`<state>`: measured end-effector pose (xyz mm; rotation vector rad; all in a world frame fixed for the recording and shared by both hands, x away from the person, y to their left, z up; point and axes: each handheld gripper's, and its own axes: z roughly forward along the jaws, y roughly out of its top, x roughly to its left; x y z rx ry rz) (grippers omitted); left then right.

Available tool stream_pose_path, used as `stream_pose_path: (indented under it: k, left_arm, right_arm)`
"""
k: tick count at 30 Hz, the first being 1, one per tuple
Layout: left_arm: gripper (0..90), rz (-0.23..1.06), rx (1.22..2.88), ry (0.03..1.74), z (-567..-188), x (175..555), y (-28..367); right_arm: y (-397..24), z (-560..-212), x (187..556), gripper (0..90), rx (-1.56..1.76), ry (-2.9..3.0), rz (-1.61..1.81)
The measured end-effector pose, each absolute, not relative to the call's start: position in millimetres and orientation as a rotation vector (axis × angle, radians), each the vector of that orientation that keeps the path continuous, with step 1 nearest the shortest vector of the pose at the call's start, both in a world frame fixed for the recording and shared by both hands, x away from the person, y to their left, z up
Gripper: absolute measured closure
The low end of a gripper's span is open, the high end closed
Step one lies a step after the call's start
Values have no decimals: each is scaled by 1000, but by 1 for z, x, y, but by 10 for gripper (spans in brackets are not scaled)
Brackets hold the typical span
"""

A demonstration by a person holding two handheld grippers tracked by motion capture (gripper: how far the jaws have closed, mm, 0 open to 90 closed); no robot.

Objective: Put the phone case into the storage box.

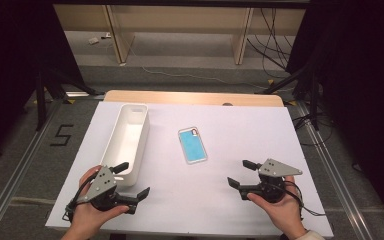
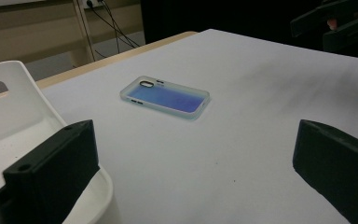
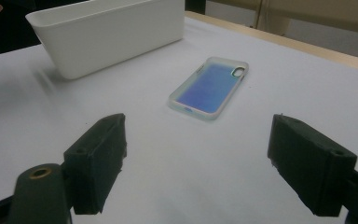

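Phone case (image 1: 192, 145) is lying flat mid-table on the white table cover (image 1: 240, 125), blue face up, camera cutout at the far end, nothing touching it. Left gripper (image 1: 135, 181) is sitting at the near left edge w/ jaws spread wide, gripping nothing; one jaw is hanging over the near end of the white bin (image 1: 127, 137), the other over bare table. From the left gripper view the case (image 2: 165, 97) is lying ahead, well apart from the jaws, roughly btwn them but a bit toward the left one, and the bin rim (image 2: 9, 70) is right beside the left jaw.

Right gripper (image 1: 240, 173) is resting at the near right, held by the person's right hand (image 1: 277, 210), jaws also standing wide open, empty. In the right gripper view the case (image 3: 209, 86) is lying ahead btwn the two jaws, angled, clear of both, w/ the bin (image 3: 107, 39) farther off to the upper left.

Left hand (image 1: 87, 215) is wrapping the left gripper's body. Case is sitting just right of the bin in the high view, not touching it, closer to the table's middle than either gripper
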<state>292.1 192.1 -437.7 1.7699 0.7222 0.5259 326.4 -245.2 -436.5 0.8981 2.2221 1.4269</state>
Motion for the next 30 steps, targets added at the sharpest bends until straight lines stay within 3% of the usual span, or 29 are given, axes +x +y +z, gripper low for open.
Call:
stream_pose_path:
  k: [9, 13, 15, 16, 20, 30]
  left_arm:
    - [0, 523, 1764, 725, -438, 292, 192]
    - [0, 524, 1768, 726, -438, 291, 194]
    - [0, 525, 1767, 725, -438, 291, 194]
    - [0, 525, 1771, 723, -438, 290, 193]
    - [0, 523, 1775, 720, -439, 291, 192]
    - [0, 521, 1781, 728, -440, 292, 192]
  right_arm:
    - [-240, -438, 333, 285, 858, 2225, 1435]
    - [-233, -437, 343, 568, 822, 2261, 1367]
    - [-232, -437, 346, 618, 816, 2274, 1339]
    - [-229, -439, 353, 739, 839, 2308, 1306]
    - [-225, -437, 368, 889, 859, 2301, 1273]
    - [-207, -445, 404, 900, 924, 2362, 1169]
